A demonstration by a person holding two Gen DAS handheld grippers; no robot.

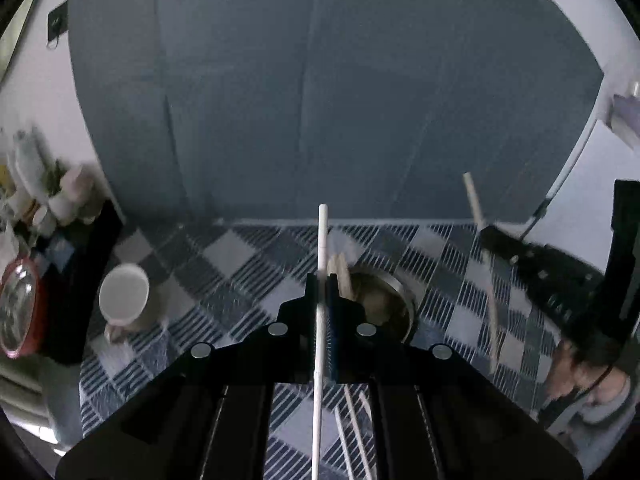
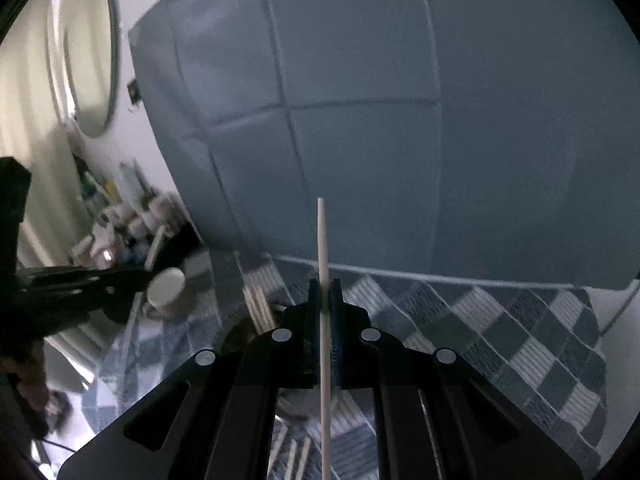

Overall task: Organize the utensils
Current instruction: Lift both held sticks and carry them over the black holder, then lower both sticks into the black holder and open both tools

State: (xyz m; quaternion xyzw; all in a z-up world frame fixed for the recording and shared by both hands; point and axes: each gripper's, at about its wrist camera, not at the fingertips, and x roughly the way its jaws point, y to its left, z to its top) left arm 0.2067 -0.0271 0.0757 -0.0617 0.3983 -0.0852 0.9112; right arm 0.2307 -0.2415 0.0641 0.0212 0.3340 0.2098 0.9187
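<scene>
My left gripper (image 1: 321, 280) is shut on a white chopstick (image 1: 322, 236) that points away, above the checked tablecloth (image 1: 248, 256). Just right of its fingertips stands a round metal holder (image 1: 394, 300) with a few pale chopsticks (image 1: 342, 276) in it. My right gripper (image 2: 325, 286) is shut on another white chopstick (image 2: 322, 236). It shows in the left wrist view (image 1: 486, 236) at the right, holding its chopstick (image 1: 474, 200) upright and tilted. Loose chopsticks (image 1: 354, 432) lie on the cloth below my left gripper.
A white mug (image 1: 124, 294) stands on the cloth at the left, also in the right wrist view (image 2: 166, 290). A black shelf with cups and bottles (image 1: 48, 200) and a red-rimmed lid (image 1: 20, 308) is at the far left. A blue-grey sofa back (image 1: 320, 80) is behind the table.
</scene>
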